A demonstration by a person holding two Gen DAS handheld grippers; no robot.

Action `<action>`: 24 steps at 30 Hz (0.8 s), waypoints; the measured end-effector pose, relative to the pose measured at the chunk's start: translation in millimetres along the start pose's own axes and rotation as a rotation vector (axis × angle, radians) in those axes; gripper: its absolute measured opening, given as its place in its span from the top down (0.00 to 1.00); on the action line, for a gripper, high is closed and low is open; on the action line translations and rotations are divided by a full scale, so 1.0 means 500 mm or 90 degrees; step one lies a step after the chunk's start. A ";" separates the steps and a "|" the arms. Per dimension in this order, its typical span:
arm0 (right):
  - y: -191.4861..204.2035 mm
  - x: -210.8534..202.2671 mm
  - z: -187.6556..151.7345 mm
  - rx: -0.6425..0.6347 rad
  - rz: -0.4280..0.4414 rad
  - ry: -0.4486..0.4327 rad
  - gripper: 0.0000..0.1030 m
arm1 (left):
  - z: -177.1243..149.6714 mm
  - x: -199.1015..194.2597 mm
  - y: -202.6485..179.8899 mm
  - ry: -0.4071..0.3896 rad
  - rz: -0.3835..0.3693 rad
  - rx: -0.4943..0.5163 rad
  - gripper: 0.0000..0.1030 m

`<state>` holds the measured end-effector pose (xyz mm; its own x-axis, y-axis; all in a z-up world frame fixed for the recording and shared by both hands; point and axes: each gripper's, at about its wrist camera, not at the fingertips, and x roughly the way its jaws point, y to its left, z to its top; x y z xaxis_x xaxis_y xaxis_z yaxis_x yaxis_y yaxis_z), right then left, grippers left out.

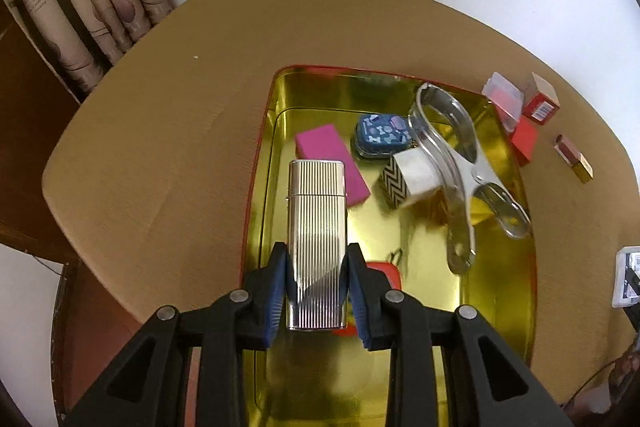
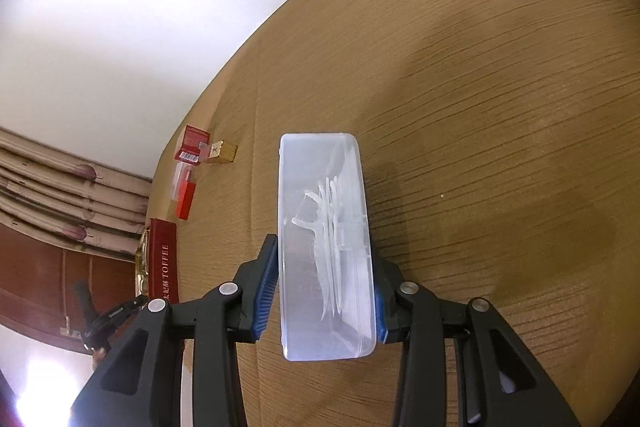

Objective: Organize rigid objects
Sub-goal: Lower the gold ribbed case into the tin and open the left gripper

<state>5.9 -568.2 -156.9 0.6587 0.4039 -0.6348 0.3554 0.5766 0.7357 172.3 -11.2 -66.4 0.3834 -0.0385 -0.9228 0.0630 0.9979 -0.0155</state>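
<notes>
My left gripper (image 1: 317, 279) is shut on a ribbed silver lighter (image 1: 316, 227) and holds it above the gold tin tray (image 1: 516, 307). In the tray lie a pink block (image 1: 326, 155), a blue patterned case (image 1: 384, 133), a zigzag-patterned box (image 1: 408, 183), a large metal clip (image 1: 456, 167) and a red item (image 1: 386, 273) under the fingers. My right gripper (image 2: 326, 287) is shut on a clear plastic box (image 2: 324, 247) with white picks inside, held above the wooden table (image 2: 500, 107).
Right of the tray lie a clear-lidded red box (image 1: 510, 115), a small red carton (image 1: 542, 99) and a lipstick (image 1: 574, 159). In the right wrist view these (image 2: 192, 163) sit at the far left near the tray's red side (image 2: 162, 263). Curtains (image 1: 80, 7) hang behind the table.
</notes>
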 end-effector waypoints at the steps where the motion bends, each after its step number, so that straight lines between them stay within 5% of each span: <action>1: 0.001 0.002 0.001 -0.001 -0.003 0.001 0.65 | 0.005 0.009 -0.003 0.001 0.003 -0.002 0.71; 17: -0.001 0.006 0.004 0.009 -0.002 0.000 0.64 | 0.001 0.014 -0.036 -0.038 0.063 0.053 0.69; 24: -0.021 -0.002 0.002 0.067 0.051 0.002 0.66 | -0.020 -0.043 -0.046 -0.074 0.039 0.053 0.68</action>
<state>2.3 -575.5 -163.7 0.6859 0.4484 -0.5731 0.3686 0.4650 0.8049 153.2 -32.7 -50.0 0.4927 0.0115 -0.8701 0.1105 0.9910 0.0756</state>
